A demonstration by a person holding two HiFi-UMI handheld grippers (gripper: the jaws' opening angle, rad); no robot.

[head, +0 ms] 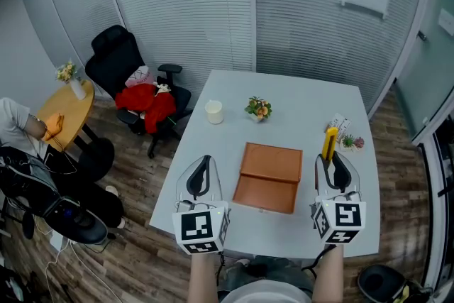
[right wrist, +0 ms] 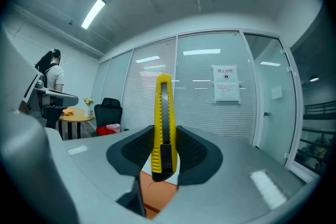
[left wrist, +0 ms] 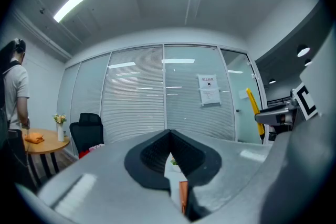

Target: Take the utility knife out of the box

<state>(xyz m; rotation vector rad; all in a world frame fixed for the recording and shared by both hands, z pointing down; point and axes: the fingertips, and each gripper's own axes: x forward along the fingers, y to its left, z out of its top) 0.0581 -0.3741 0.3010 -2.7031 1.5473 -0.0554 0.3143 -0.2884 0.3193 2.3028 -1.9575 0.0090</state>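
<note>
Basically the take-out step looks done. The right claw (right wrist: 164, 136) is clamped on the knife (right wrist: 163, 105). The yellow body stands upright between the pads, gripped near its lower end by the ribbed slider, and most of its length sticks up past the tips. The left claw (left wrist: 169, 136) is closed with nothing in it: the tips meet, with only a thin slit lower down.

In the head view both claws hover over the near part of the counter (head: 298, 99), one on each side of the box (head: 268, 177). The knife sits off the box's right side, clear of it and not touching, pointing away from the person. The box is brown and flat, and the lid looks down; can't tell if it's latched.

My read is that only a place-down is left. Lower the right claw to bare counter right of the box, lay the knife flat, then release. Watch the small plant (head: 350, 142) just beyond the knife tip.

Farther back, a paper cup (head: 213, 111) and a flower pot (head: 259, 108) sit mid-counter, apart from the box. Beyond them are a black chair (head: 113, 57) with red cloth (head: 145, 101) on it and the blind-covered glass wall (head: 184, 3).
</note>
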